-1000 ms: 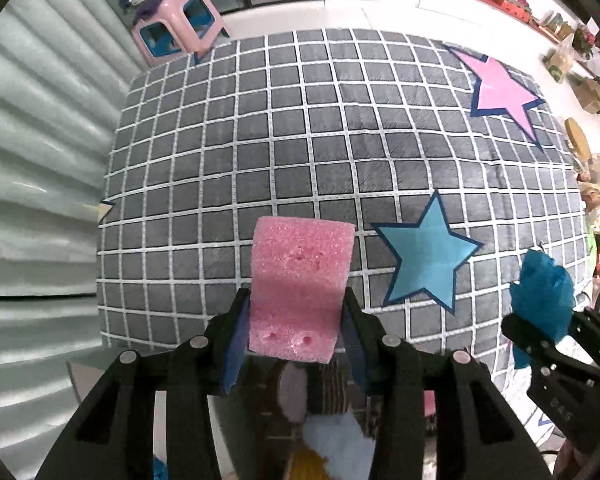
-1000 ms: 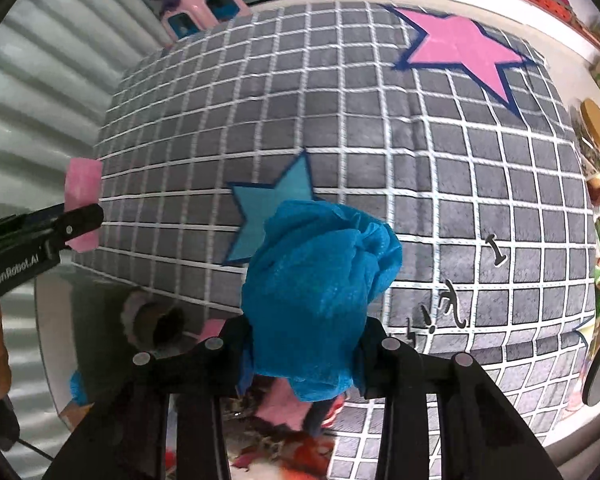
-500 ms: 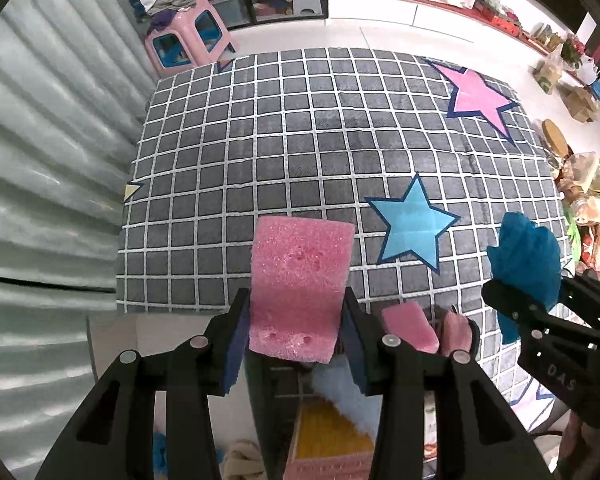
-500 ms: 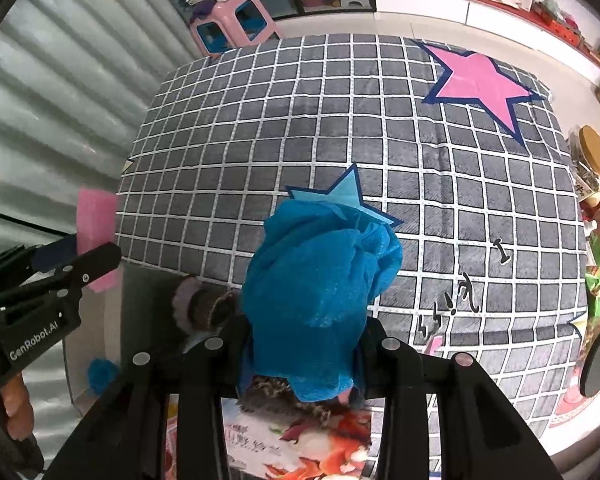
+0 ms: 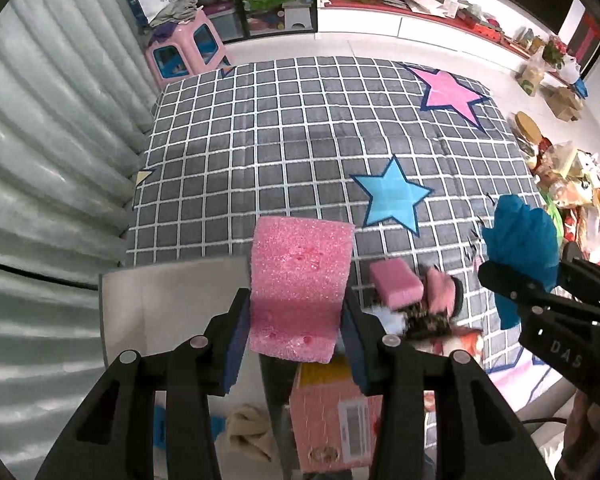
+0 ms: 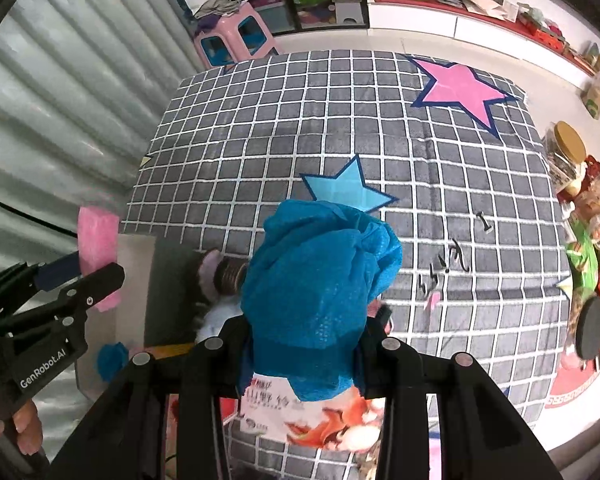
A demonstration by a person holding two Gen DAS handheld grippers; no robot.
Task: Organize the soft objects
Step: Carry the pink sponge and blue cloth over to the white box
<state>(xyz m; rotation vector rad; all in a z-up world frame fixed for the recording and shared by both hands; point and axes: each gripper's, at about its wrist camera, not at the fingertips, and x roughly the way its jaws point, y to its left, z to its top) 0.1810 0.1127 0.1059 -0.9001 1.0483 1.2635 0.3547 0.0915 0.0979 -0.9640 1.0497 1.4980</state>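
Note:
My left gripper (image 5: 296, 320) is shut on a pink sponge (image 5: 300, 280) and holds it above the near edge of the grey checked blanket (image 5: 292, 136). My right gripper (image 6: 304, 344) is shut on a bunched blue cloth (image 6: 320, 292). The cloth also shows at the right of the left wrist view (image 5: 520, 248). The pink sponge shows at the left of the right wrist view (image 6: 98, 256). A second pink sponge (image 5: 396, 284) and a pink-and-dark soft toy (image 5: 440, 296) lie below on a pile near the blanket's edge.
A grey open box (image 5: 164, 312) stands below the left gripper. A pink carton (image 5: 332, 424) and printed packaging (image 6: 320, 420) lie nearby. A pink stool (image 5: 184, 48) stands at the far corner. Corrugated wall runs along the left. Clutter (image 5: 572, 188) lines the right side.
Both grippers have risen and drawn back from the blanket with their loads still held. The box, the carton and the pile of soft items have come into view below.

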